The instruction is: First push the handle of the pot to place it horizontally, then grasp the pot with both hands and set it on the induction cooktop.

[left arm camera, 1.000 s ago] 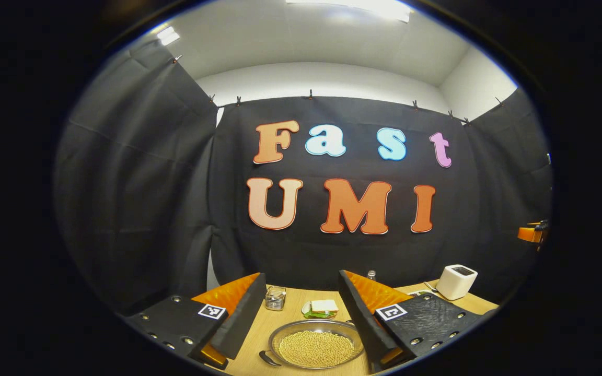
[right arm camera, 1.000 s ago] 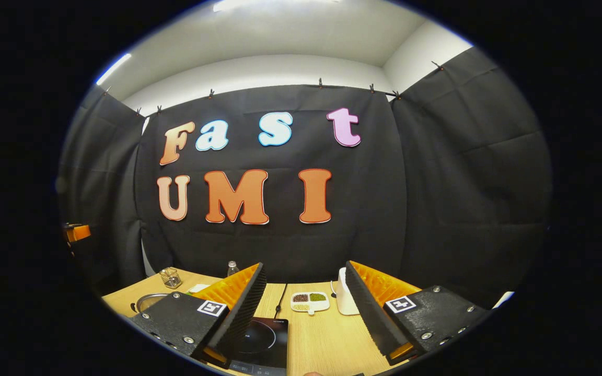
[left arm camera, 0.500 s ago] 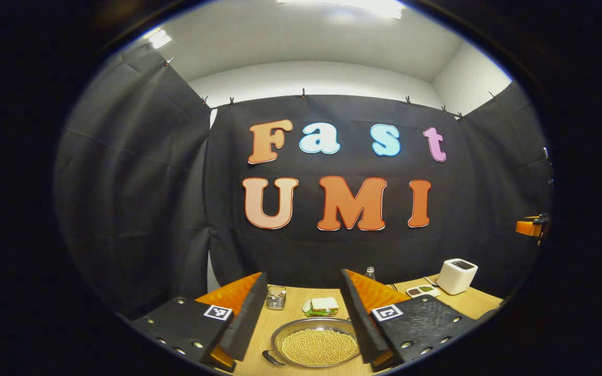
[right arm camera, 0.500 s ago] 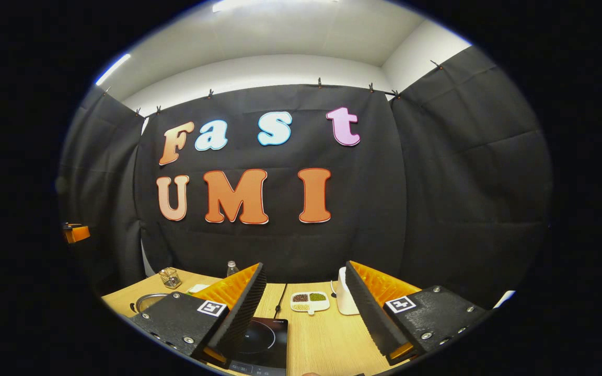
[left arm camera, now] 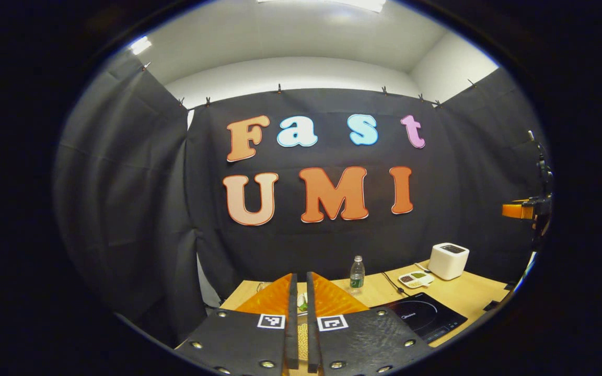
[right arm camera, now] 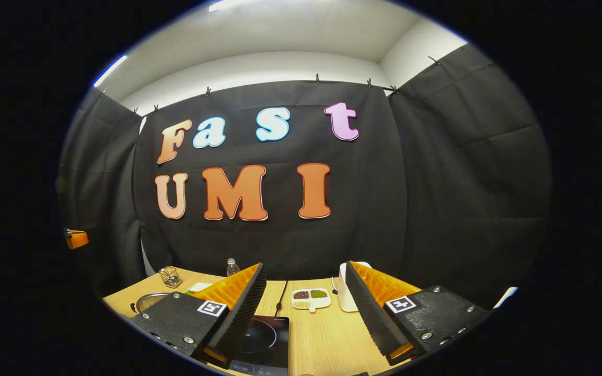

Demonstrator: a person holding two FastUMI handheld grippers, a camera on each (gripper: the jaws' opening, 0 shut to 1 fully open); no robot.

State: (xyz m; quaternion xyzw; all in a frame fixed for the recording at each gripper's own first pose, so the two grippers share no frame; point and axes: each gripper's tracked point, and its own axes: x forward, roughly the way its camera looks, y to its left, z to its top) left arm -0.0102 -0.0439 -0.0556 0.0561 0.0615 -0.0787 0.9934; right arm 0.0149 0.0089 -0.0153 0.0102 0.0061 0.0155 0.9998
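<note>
- The left tool (left arm camera: 299,334) is clenched: its two fingers stand nearly together with a thin slit between them, and nothing is gripped. Through the slit a strip of pale beans shows, which lie in the pot.
- The right tool (right arm camera: 301,313) is released, its fingers set wide apart and holding nothing; it hangs above the desk (right arm camera: 327,339) over the induction cooktop (right arm camera: 264,339).
- The pot (right arm camera: 147,301) shows in the right gripper view as a metal rim at the left end of the desk, well apart from the cooktop; its handle cannot be made out.
- In the left gripper view the cooktop (left arm camera: 426,319) lies flat on the desk to the right of the fingers, with a small pale mark on its glass too small to read.
- Each finger carries a square black-and-white marker; no other writing can be made out on the things.
- The left gripper view gives a bottle (left arm camera: 357,272) with a green label, a divided dish (left arm camera: 416,279) of beans and a white toaster (left arm camera: 448,260) along the far edge, and the other tool's orange part (left arm camera: 518,210) at the right.
- The right gripper view adds a small glass holder (right arm camera: 170,277) near the pot.
</note>
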